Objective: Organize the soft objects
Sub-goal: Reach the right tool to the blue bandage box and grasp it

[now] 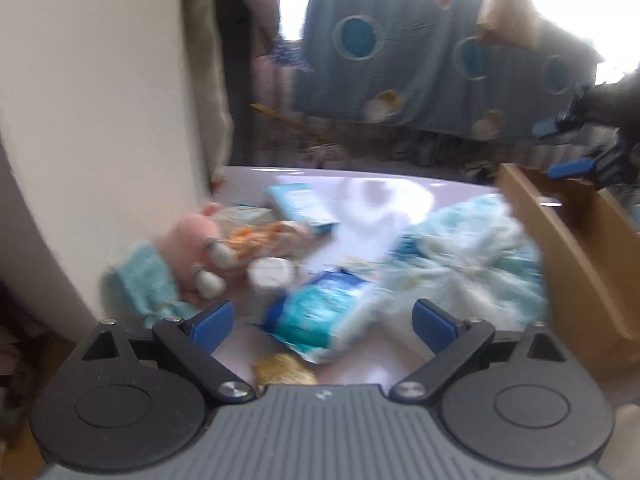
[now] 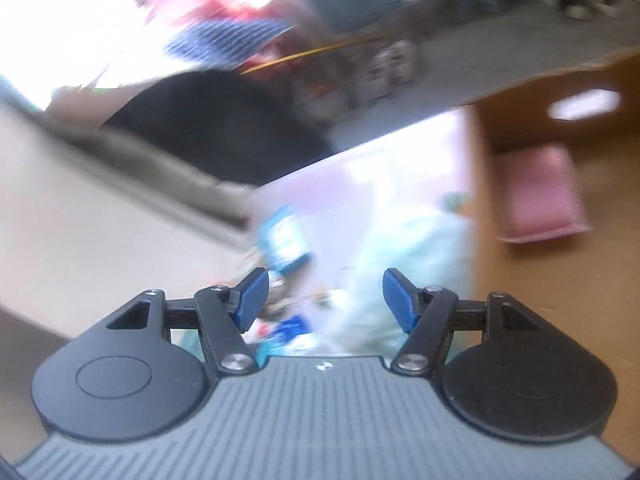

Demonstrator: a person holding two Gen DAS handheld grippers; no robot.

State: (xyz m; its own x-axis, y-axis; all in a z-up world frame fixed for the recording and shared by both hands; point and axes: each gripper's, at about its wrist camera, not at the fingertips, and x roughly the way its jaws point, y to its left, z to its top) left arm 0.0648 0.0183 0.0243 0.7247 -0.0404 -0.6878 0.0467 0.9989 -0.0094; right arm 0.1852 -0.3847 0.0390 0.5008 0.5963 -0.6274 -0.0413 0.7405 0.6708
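Note:
My left gripper is open above a pale table strewn with soft things, nothing between its fingers. A pink plush toy lies at the left beside a light blue knitted piece. A blue wipes pack sits just ahead, and a crumpled pale blue plastic pack to its right. My right gripper hovers open over the cardboard box at the right. In the blurred right wrist view my right gripper stands open and empty, and a pink soft item lies inside the box.
A white wall borders the table on the left. A blue tube-shaped pack, a white round lid, an orange patterned packet and a yellowish item lie among the clutter. A blue cloth hangs behind.

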